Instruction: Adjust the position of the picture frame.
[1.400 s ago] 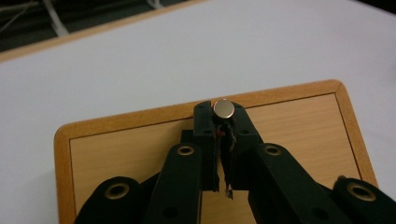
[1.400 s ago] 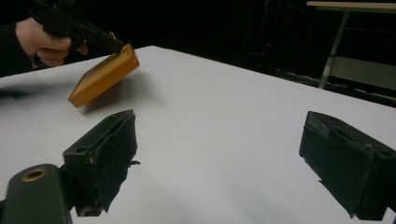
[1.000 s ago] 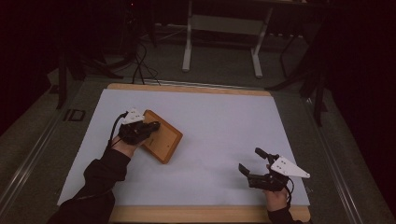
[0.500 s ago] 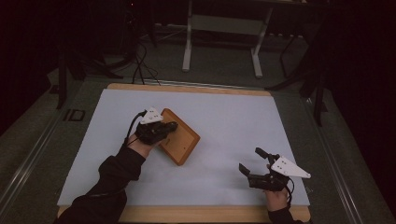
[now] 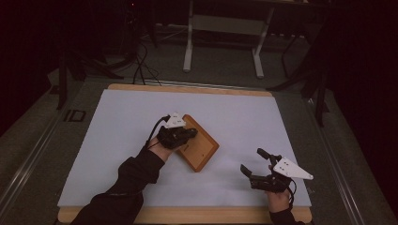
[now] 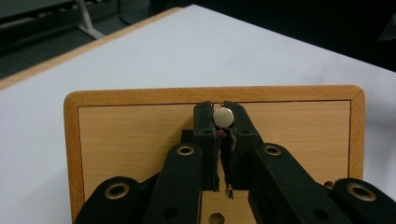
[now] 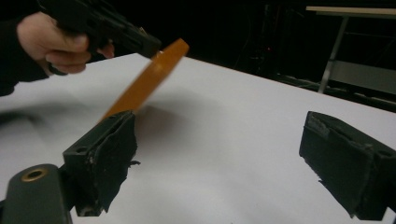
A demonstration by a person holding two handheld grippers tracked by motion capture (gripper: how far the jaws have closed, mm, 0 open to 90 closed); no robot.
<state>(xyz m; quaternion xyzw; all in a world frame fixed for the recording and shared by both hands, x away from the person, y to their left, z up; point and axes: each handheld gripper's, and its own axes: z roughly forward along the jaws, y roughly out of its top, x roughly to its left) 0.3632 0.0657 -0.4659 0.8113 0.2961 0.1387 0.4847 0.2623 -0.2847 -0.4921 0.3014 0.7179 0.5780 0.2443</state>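
**Left gripper clamped on the tray, right gripper agape over bare sheet**

High view: the left gripper [image 5: 187, 134] sits just left of frame centre, jaws pinched on the near rim of the wooden tray [image 5: 202, 151], which lies slantwise on the white sheet [image 5: 122, 122]. Bare sheet surrounds the tray on every side; the table edge [image 5: 187, 87] runs well above it. The right gripper [image 5: 254, 162], lower right, has its jaws apart and stands near the sheet's bottom edge, well apart from the tray

Left gripper view: the jaws meet at centre frame on a small round knob [image 6: 223, 116] by the tray's [image 6: 140, 135] far rim; the sheet [image 6: 196, 51] spreads beyond to the upper left

Right gripper view: both jaws stand wide at the frame's bottom corners over the sheet [image 7: 233, 140]. The tray [image 7: 152, 77] hangs tilted at upper left, raised off the sheet, a lift the high view does not make plain
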